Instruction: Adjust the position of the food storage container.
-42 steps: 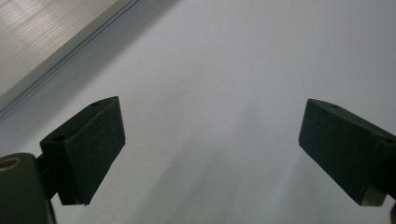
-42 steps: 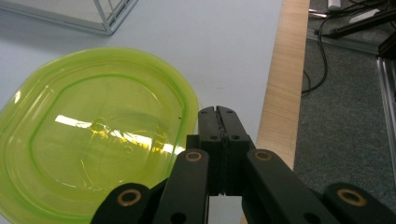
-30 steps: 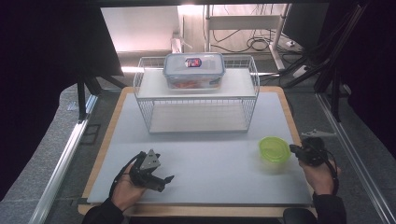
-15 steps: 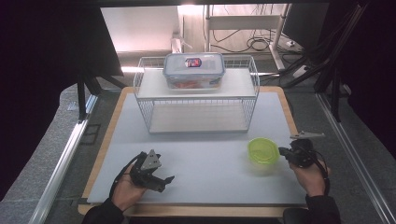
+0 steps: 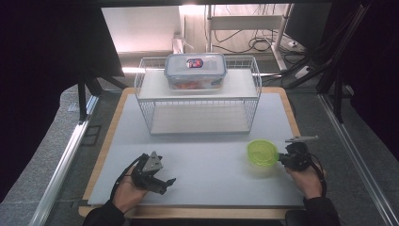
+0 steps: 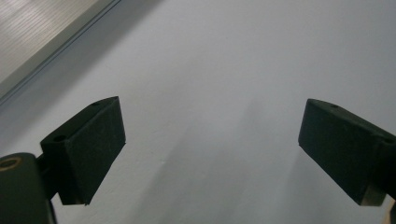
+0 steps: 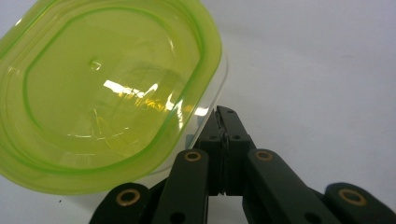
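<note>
The jaws of the right gripper (image 7: 223,116) were pressed tight together on the edge of a green tub (image 7: 100,88). In the high view the right gripper (image 5: 282,157) was seen at the right side of the white mat (image 5: 207,155), with the green tub (image 5: 262,152) held at its left. Whether the tub sat on the mat or was lifted a bit could not be told.

The jaws of the left gripper (image 6: 212,154) were spread wide apart, and nothing was held between them. Bare white mat (image 6: 224,70) was seen past them. In the high view the left gripper (image 5: 160,181) was found near the front left of the mat, well apart from the tub.

A wire basket (image 5: 200,101) was placed at the back of the mat. A box with a lid (image 5: 195,70) was set on top of it.
</note>
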### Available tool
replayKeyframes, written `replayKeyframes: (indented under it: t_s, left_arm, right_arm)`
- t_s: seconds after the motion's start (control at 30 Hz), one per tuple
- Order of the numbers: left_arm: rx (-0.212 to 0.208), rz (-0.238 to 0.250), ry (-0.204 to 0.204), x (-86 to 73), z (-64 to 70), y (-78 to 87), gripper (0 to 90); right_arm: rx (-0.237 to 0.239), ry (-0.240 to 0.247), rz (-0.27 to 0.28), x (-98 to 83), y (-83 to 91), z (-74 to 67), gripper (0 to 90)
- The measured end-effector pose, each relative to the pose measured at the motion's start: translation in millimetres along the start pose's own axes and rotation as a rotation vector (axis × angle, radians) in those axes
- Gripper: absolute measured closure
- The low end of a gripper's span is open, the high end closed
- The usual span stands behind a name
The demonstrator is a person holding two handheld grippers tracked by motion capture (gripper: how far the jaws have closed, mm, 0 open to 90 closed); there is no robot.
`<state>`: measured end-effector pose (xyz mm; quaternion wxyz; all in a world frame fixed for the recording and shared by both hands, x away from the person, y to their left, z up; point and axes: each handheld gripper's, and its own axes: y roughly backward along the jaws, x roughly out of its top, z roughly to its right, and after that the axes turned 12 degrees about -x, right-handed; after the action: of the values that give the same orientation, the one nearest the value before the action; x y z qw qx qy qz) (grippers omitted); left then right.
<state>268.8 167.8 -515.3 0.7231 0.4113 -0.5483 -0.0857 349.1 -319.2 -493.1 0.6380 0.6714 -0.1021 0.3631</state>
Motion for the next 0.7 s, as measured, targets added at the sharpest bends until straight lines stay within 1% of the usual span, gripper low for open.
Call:
replayKeyframes:
  t_s: [0.07,0.23,0.33,0.4,0.6,0.7]
  left_arm:
    - [-0.001,-0.001,0.001,-0.1,-0.1,-0.1,7.2]
    - [-0.008,0.003,0.005,-0.2,-0.5,-0.3,7.1]
    - [-0.009,0.002,0.003,-0.2,-0.2,-0.8,7.1]
    - [-0.010,0.000,0.001,-0.2,-0.2,-1.2,7.1]
    - [-0.011,-0.006,0.001,-0.1,0.0,-1.6,7.1]
    - [-0.011,-0.010,0.001,-0.2,-0.1,-1.9,7.1]
  right_arm:
    - [0.020,-0.007,-0.002,-0.9,-2.3,0.6,89.4]
    - [0.066,-0.021,0.013,-0.2,-6.4,-1.2,89.4]
    - [0.071,-0.018,0.014,0.9,-8.8,-3.1,89.4]
    - [0.089,-0.023,0.011,1.8,-10.7,-4.6,89.4]
    - [0.114,-0.007,0.022,6.5,-15.5,-14.1,89.4]
    - [0.136,0.003,0.026,10.5,-18.0,-21.4,89.4]
